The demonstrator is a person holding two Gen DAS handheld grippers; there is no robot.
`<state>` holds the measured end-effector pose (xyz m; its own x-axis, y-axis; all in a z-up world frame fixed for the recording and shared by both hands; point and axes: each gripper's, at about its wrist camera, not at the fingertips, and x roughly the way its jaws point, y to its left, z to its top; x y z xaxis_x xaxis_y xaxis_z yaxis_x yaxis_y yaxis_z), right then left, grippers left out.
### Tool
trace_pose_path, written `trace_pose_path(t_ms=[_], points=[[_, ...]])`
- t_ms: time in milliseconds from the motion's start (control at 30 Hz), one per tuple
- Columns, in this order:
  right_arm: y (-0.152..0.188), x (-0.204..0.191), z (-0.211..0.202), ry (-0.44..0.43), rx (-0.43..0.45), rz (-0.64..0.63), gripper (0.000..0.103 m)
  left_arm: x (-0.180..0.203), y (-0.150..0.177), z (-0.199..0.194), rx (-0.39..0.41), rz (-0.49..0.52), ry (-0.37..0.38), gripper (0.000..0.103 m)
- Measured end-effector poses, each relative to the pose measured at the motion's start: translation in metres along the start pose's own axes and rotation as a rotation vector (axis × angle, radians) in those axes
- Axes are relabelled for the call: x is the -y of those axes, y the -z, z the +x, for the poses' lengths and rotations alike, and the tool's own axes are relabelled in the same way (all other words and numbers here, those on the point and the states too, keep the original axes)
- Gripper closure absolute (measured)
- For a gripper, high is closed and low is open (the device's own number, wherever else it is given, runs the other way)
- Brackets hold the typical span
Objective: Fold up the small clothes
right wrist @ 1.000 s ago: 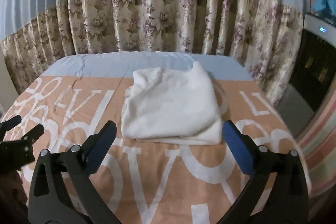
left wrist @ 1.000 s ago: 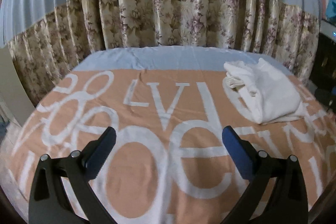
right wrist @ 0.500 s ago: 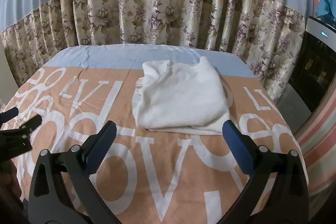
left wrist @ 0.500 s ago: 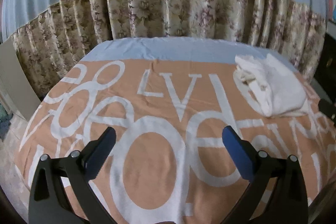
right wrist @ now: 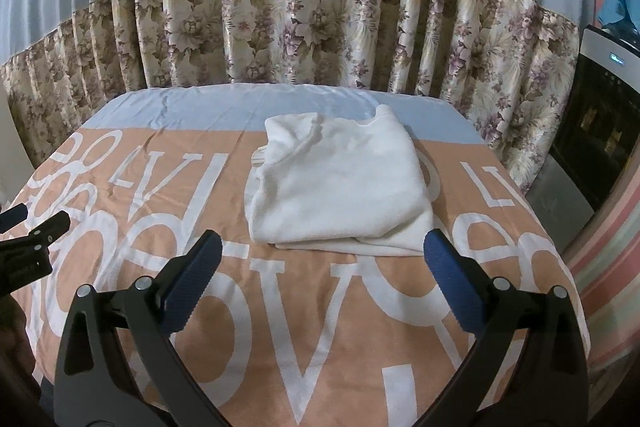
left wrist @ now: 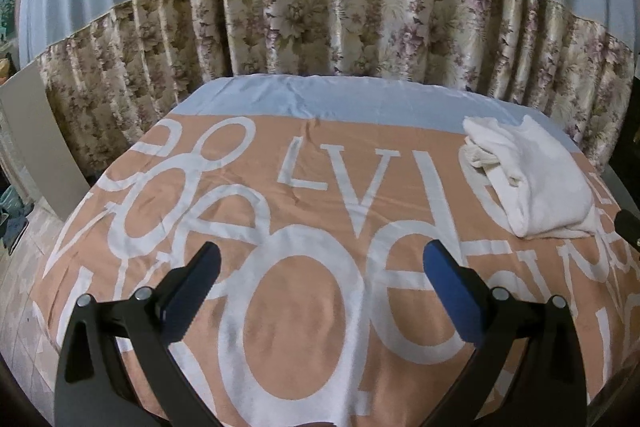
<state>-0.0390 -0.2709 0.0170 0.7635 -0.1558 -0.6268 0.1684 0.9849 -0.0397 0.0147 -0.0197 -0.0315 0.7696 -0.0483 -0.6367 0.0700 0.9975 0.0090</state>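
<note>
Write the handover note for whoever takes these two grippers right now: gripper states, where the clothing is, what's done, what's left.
Left gripper: open, empty, above the orange lettered bedspread, touching nothing.
Right gripper: open, empty, just short of the white garment, not touching it.
Garment: lies toward the far right of the bed, already folded into a compact stack; the near edge shows layers slightly offset.
Done: this piece looks folded and released.
Left: perhaps square up the loose bottom layer. No other clothes are visible on the bed, so check outside the views for the next piece.
</note>
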Motion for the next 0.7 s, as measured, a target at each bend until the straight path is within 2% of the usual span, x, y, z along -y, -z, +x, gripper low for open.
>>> trace_pose_path(t_ms=[233, 700], points=[[-0.0002, 0.0016, 0.0003, -0.002, -0.003, 0.002, 0.003, -0.0017, -0.0008, 0.001, -0.001, 0.001, 0.02, 0.002], [0.0005, 0.0051, 0.0016, -0.007, -0.006, 0.008, 0.003, -0.0009, -0.0007, -0.0009, 0.017, 0.005, 0.014, 0.002]])
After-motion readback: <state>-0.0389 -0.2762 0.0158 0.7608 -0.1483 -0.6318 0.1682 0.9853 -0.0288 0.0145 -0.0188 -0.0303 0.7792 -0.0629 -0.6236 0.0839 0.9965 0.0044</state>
